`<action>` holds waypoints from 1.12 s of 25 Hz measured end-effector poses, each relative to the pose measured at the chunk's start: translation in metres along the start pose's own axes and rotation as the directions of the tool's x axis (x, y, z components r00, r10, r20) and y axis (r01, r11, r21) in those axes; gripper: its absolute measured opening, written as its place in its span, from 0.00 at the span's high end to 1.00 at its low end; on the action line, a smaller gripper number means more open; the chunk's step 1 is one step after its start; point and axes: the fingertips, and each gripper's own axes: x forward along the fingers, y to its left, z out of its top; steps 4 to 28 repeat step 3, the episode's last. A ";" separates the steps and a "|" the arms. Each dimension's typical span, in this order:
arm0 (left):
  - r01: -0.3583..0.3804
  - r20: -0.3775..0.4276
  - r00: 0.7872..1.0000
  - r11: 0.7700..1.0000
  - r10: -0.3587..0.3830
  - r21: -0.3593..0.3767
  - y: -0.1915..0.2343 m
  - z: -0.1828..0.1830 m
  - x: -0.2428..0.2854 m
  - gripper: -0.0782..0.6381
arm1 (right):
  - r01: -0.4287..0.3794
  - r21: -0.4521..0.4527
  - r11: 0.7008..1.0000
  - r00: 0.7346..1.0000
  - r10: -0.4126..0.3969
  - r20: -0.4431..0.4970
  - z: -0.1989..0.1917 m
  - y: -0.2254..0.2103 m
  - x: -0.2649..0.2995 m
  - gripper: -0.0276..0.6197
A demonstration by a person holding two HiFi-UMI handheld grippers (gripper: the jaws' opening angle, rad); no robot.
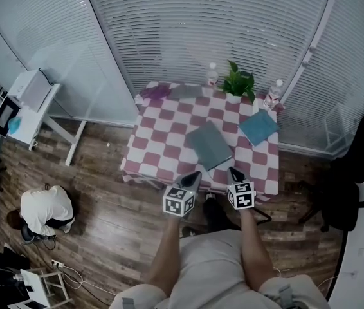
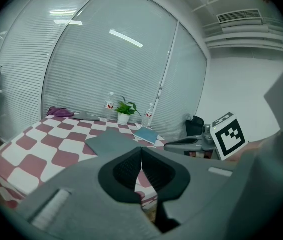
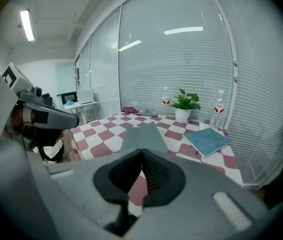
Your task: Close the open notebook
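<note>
The left gripper (image 1: 195,174) and right gripper (image 1: 234,170) hover by the tabletop (image 1: 163,140) edge, fingers pressed together. A grey notebook (image 1: 209,144) lies ahead.

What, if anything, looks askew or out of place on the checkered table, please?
Nothing looks spilled or damaged. The grey notebook in the middle and the blue notebook near the right edge both lie turned at an angle to the edges of the table, and a purple cloth sits crumpled at the far left corner.
</note>
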 end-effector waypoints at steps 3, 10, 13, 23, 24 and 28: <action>0.001 0.000 1.000 1.000 -0.001 0.001 0.000 0.001 -0.005 0.88 | 0.006 0.002 1.000 1.000 -0.006 0.003 0.003 0.001 -0.001 0.95; 0.001 0.000 1.000 1.000 -0.001 0.001 0.000 0.001 -0.005 0.88 | 0.006 0.002 1.000 1.000 -0.006 0.003 0.003 0.001 -0.001 0.95; 0.001 0.000 1.000 1.000 -0.001 0.001 0.000 0.001 -0.005 0.88 | 0.006 0.002 1.000 1.000 -0.006 0.003 0.003 0.001 -0.001 0.95; 0.001 0.000 1.000 1.000 -0.001 0.001 0.000 0.001 -0.005 0.88 | 0.006 0.002 1.000 1.000 -0.006 0.003 0.003 0.001 -0.001 0.95; 0.001 0.000 1.000 1.000 -0.001 0.001 0.000 0.001 -0.005 0.88 | 0.006 0.002 1.000 1.000 -0.006 0.003 0.003 0.001 -0.001 0.95; 0.001 0.000 1.000 1.000 -0.001 0.001 0.000 0.001 -0.005 0.88 | 0.006 0.002 1.000 1.000 -0.006 0.003 0.003 0.001 -0.001 0.95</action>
